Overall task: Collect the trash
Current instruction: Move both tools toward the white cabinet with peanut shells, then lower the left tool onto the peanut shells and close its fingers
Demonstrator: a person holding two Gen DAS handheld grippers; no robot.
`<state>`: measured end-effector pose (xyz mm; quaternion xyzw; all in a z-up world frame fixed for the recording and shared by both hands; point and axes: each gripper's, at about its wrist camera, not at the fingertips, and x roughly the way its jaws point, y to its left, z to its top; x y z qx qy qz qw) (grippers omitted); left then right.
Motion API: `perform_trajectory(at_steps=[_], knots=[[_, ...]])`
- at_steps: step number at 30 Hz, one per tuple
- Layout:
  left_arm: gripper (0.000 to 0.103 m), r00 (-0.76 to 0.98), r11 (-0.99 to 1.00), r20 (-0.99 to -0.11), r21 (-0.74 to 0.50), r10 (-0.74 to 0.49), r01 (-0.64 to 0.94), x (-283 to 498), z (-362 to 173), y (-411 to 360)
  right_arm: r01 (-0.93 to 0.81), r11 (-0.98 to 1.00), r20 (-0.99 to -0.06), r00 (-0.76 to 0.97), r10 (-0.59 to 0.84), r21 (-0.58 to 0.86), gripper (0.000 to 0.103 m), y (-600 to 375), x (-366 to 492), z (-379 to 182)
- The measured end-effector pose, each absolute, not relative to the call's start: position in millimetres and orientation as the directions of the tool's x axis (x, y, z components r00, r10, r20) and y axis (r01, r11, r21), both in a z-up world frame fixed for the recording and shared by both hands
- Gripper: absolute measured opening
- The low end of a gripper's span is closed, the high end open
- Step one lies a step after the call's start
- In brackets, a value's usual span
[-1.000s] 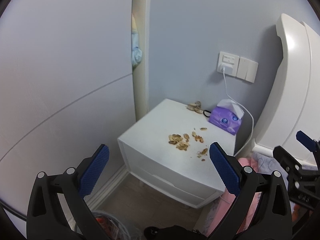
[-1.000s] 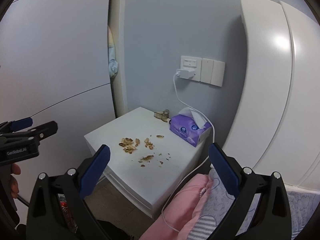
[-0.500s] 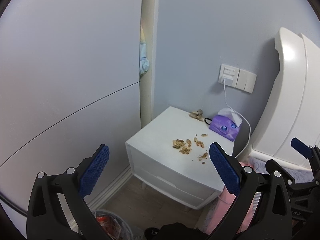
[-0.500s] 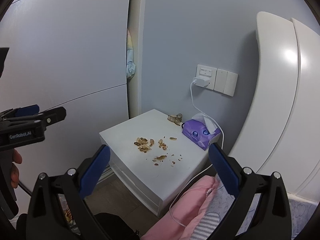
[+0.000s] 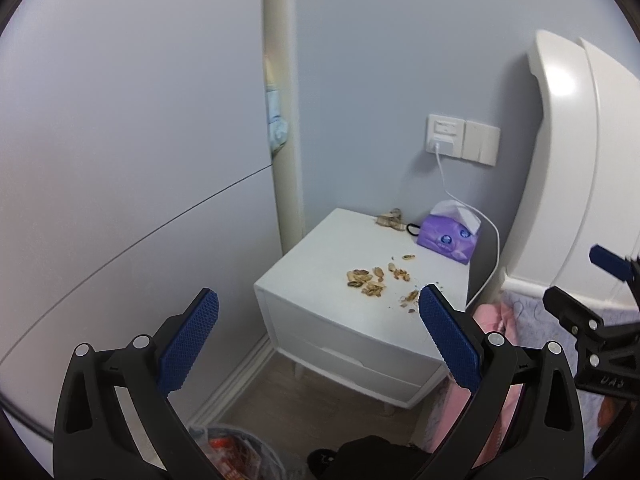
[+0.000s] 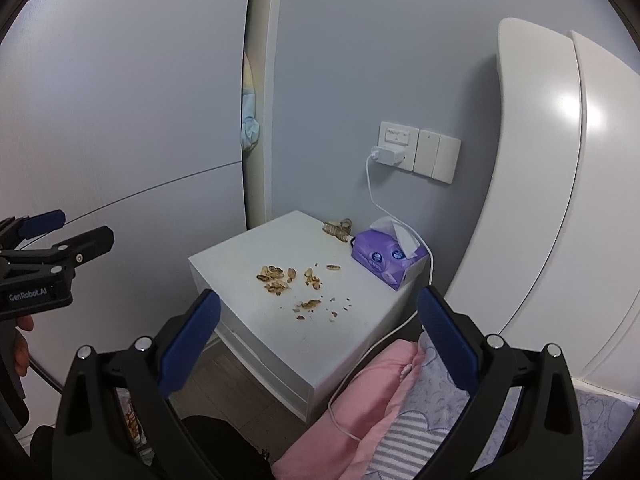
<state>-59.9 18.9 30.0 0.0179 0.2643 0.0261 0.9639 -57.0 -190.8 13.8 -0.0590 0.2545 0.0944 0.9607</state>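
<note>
Brown peanut shells lie scattered on top of a white bedside cabinet. More shell bits sit nearer its front edge. My left gripper hangs open, well short of the cabinet, with nothing between its blue pads. Open too and holding nothing, my right gripper hovers above the cabinet's near corner and the bed. A bin with a clear liner stands on the floor below the left gripper.
A purple tissue pack and a small brown object sit at the cabinet's back. A white charger cable runs from the wall socket down to the pink bedding. A white headboard rises on the right.
Both grippers have pulled back and away from the cabinet, which now looks smaller and farther. Their jaws stay open.
</note>
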Motion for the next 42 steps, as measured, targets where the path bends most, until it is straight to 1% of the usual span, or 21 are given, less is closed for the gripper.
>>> perform_trajectory(at_steps=[2, 4, 6, 7, 10, 14, 18, 23, 30, 42], knots=[[0.097, 0.867, 0.998, -0.496, 0.067, 0.052, -0.021, -55, 23, 15, -0.209, 0.975, -0.511, 0.848, 0.143, -0.073, 0.096, -194, -52, 9], [0.097, 0.861, 0.996, -0.506, 0.092, 0.041, 0.007, -46, 12, 12, -0.203, 0.976, -0.524, 0.841, 0.135, -0.074, 0.096, -198, -44, 3], [0.097, 0.842, 0.995, -0.539, 0.089, 0.012, 0.043, -36, 0, 10, -0.195, 0.979, -0.536, 0.834, 0.135, -0.057, 0.096, -203, -36, -3], [0.097, 0.823, 0.996, -0.568, 0.072, -0.003, 0.054, -28, -9, 10, -0.193, 0.98, -0.542, 0.829, 0.139, -0.043, 0.096, -205, -33, -6], [0.097, 0.79, 0.997, -0.612, 0.03, -0.032, 0.064, -16, -26, 13, -0.194, 0.981, -0.557, 0.815, 0.158, -0.006, 0.096, -210, -22, -16], [0.097, 0.781, 0.991, -0.611, -0.049, -0.128, 0.123, -3, -43, 14, -0.212, 0.977, -0.568, 0.804, 0.174, -0.001, 0.096, -211, -9, -28], [0.097, 0.765, 0.99, -0.634, -0.013, -0.117, 0.141, 21, -61, 9, -0.243, 0.97, -0.586, 0.787, 0.193, -0.008, 0.096, -206, 8, -41], [0.097, 0.753, 0.988, -0.646, -0.016, -0.126, 0.152, 50, -75, 14, -0.262, 0.965, -0.594, 0.773, 0.221, 0.018, 0.096, -198, 32, -57], [0.097, 0.747, 0.973, -0.639, -0.005, -0.181, 0.232, 87, -93, 10, -0.274, 0.961, -0.617, 0.752, 0.233, 0.029, 0.096, -189, 66, -87], [0.097, 0.718, 0.945, -0.657, 0.026, -0.23, 0.326, 147, -140, -3, -0.269, 0.962, -0.675, 0.704, 0.221, 0.034, 0.096, -189, 127, -140]])
